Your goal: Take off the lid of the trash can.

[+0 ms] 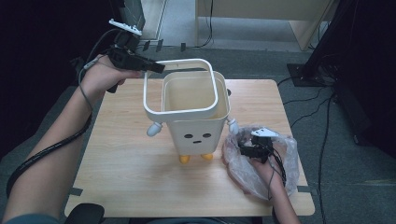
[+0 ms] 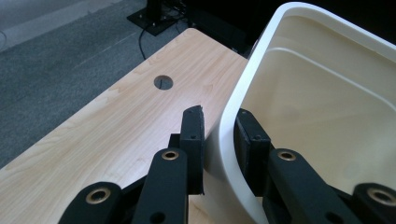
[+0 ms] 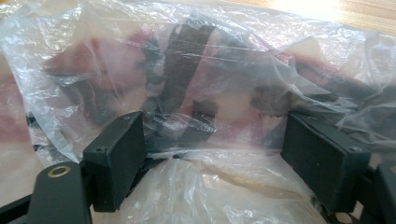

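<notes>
High view: one bin [image 1: 198, 130], left gripper [image 1: 156, 67] fingers clamped on its one ring [image 1: 148, 108]; right gripper [image 1: 243, 148] fingers apart in one bag [image 1: 243, 175]

I see the white bin [image 1: 198, 126] blocking the centre of the table [image 1: 126, 154], its loose rim ring [image 1: 180, 88] tilted up in my left gripper [image 1: 156, 66], jaws closed on it. Lower left of the frame lies bare wood, passable. At lower right, the crumpled plastic bag [image 1: 259, 163] crowds my right gripper [image 1: 243, 148], jaws spread wide.
</notes>
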The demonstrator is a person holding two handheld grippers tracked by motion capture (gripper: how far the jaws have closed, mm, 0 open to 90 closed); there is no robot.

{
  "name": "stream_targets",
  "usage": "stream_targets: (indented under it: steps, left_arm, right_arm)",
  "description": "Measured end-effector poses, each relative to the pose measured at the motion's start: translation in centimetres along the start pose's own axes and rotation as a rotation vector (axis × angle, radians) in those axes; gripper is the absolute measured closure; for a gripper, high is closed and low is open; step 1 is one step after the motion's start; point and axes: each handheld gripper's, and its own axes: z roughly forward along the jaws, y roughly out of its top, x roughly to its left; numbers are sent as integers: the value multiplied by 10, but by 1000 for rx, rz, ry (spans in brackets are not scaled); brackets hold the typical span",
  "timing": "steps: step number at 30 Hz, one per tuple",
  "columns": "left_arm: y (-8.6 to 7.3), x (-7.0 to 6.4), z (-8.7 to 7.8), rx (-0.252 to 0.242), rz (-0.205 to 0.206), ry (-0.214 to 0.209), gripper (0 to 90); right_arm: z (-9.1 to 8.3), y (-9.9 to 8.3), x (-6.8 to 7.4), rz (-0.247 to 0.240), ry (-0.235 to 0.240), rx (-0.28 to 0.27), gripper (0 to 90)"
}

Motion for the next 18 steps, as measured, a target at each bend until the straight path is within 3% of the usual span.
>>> stream_targets:
  steps: [18]
  left_arm:
    - [-22,21,-33,-18,-29,51,763]
  right_arm:
    - [0,0,0,-1,-1,-1,207]
